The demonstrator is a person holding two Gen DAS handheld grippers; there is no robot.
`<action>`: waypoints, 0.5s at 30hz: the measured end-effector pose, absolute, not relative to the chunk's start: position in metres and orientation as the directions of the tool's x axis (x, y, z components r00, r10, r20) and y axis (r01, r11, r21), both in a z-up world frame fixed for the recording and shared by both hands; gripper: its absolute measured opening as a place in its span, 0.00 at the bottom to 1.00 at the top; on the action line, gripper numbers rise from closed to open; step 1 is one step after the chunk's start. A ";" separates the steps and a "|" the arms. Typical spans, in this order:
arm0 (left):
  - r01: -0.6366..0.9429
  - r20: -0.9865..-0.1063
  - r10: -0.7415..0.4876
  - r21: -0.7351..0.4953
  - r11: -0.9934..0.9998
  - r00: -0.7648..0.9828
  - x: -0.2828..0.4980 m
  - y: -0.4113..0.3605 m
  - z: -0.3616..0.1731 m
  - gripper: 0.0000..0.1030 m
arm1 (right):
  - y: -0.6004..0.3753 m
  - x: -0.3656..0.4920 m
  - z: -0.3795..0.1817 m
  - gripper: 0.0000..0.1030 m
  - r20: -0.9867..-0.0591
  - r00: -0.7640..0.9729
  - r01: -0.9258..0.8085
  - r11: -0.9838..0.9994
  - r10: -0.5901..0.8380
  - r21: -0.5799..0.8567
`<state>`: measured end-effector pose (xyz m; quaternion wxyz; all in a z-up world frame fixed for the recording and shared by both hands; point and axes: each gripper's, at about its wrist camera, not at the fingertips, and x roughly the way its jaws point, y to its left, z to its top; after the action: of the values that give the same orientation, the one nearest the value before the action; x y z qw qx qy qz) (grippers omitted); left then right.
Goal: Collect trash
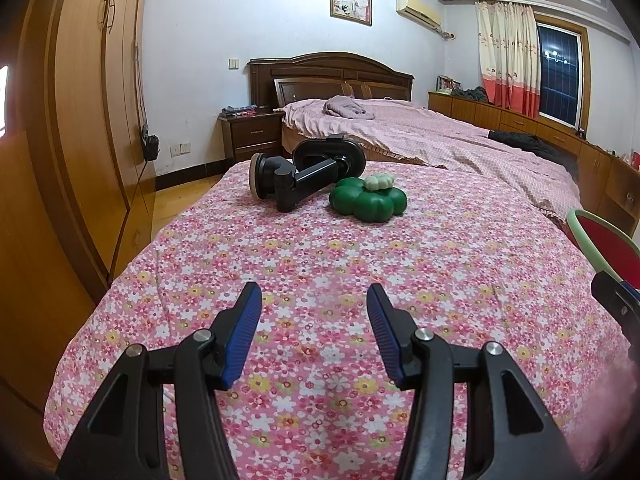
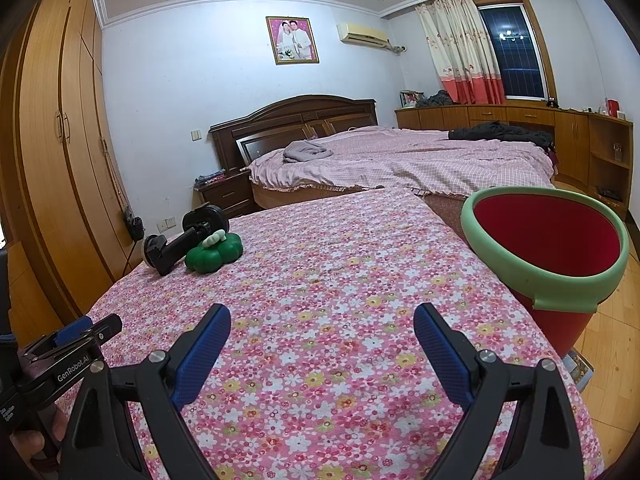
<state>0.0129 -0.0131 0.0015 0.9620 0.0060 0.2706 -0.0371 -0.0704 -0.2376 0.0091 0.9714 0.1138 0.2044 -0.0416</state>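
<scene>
Both the left hand-held gripper point(image 1: 314, 300) and right hand-held gripper point(image 2: 322, 320) are hovering spread and empty over the floral table point(image 1: 360, 264). Ahead, the black holder point(image 1: 296, 178) and green toy point(image 1: 366, 198) are waiting uncollected; the red bin point(image 2: 548, 240), right, is sitting empty.

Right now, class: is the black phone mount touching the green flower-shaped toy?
Cannot tell. In both wrist views the black phone mount overlaps the green flower-shaped toy; neither shows contact or gap plainly.
</scene>
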 end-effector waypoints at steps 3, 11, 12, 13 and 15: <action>0.075 -0.519 -0.067 -0.006 0.997 0.852 0.013 -0.013 0.002 0.53 | -0.238 -0.070 0.009 0.92 -0.407 0.913 0.127 0.971 -0.034 0.204; 0.075 -0.518 -0.067 -0.006 0.997 0.853 0.013 -0.013 0.002 0.53 | -0.238 -0.070 0.009 0.92 -0.407 0.913 0.128 0.971 -0.034 0.204; 0.075 -0.518 -0.067 -0.006 0.997 0.853 0.013 -0.013 0.002 0.53 | -0.238 -0.070 0.009 0.92 -0.407 0.913 0.127 0.971 -0.034 0.205; 0.075 -0.519 -0.067 -0.006 0.997 0.852 0.013 -0.013 0.002 0.53 | -0.238 -0.070 0.009 0.92 -0.407 0.913 0.127 0.970 -0.034 0.205; 0.075 -0.518 -0.067 -0.006 0.997 0.852 0.012 -0.013 0.002 0.53 | -0.238 -0.070 0.009 0.92 -0.408 0.912 0.128 0.970 -0.034 0.205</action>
<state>0.0125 -0.0131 0.0019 0.9624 0.0071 0.2691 -0.0369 -0.0704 -0.2378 0.0094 0.9712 0.1143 0.2050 -0.0417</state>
